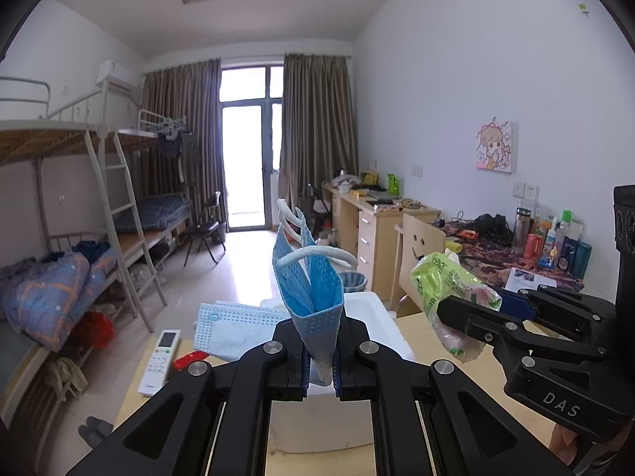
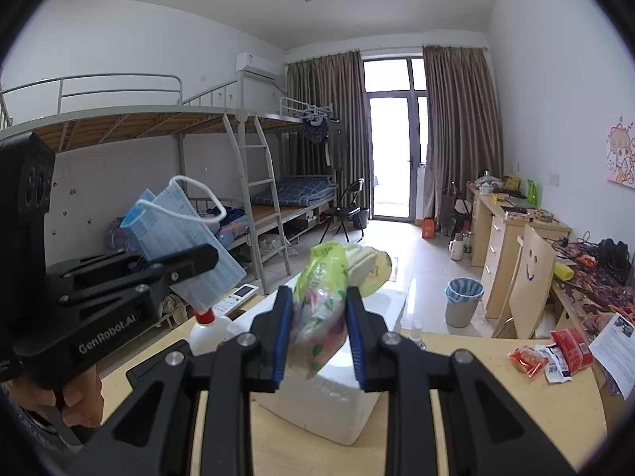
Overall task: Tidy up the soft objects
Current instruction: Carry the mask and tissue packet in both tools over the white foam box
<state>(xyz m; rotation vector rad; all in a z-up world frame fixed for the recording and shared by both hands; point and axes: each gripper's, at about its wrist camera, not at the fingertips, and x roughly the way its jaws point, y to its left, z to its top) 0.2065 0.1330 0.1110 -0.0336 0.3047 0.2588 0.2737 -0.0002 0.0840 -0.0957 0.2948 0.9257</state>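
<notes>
your left gripper (image 1: 320, 361) pinches the folded blue mask (image 1: 313, 289) tight. your right gripper (image 2: 319, 337), half closed, squeezes the green tissue pack (image 2: 329, 297); both hang above the white foam box (image 2: 329, 396), probably for dropping in.

Left tool (image 1: 320, 365) hides the mask's (image 1: 313, 289) lower end.

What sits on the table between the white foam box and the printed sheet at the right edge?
In the right wrist view, red snack packets lie on the table between the foam box and the printed sheet.
</notes>
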